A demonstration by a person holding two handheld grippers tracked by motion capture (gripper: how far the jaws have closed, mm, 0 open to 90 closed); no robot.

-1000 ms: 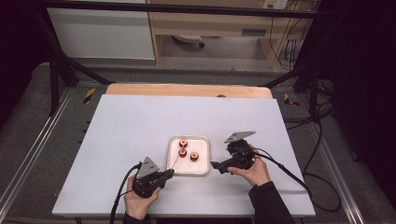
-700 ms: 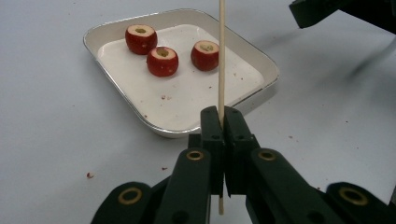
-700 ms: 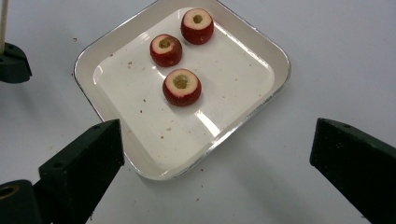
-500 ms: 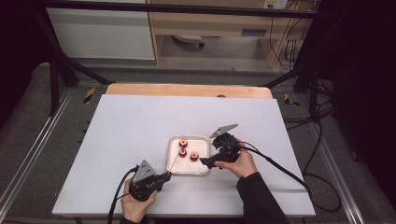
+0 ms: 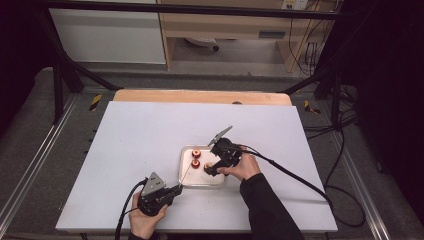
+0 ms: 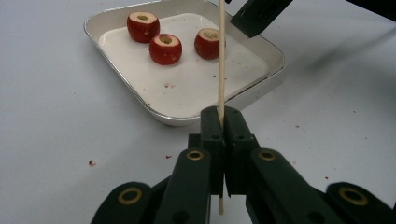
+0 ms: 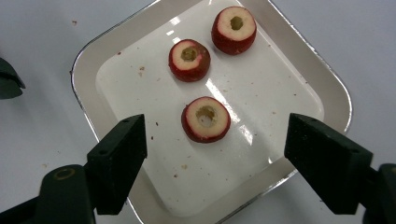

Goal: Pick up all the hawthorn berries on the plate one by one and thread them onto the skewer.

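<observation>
A shallow metal tray (image 5: 201,180) (image 6: 196,84) (image 7: 261,116) sits near the table's front and holds three cored red fruits. My left gripper (image 5: 176,189) (image 6: 220,114) rests just in front of the tray's left corner, shut on a thin wooden skewer (image 5: 184,176) (image 6: 220,56) that slants up over the tray. My right gripper (image 5: 209,170) (image 7: 219,154) hangs over the tray's right half, open. Its jaws have just been closing and stand either side of the nearest fruit (image 7: 205,119) (image 6: 208,43) without touching it. Beyond it lie the other two fruits (image 7: 189,59) (image 7: 233,29).
The white table (image 5: 150,130) ends in a wooden strip (image 5: 200,96) at the back. Small red crumbs dot the surface near the tray (image 6: 92,163). Black cables (image 5: 300,180) trail from both grippers toward the front edge.
My right gripper has moved left from beside the tray to above its right half, and its jaws have narrowed. The left gripper and skewer have stayed nearly still.
</observation>
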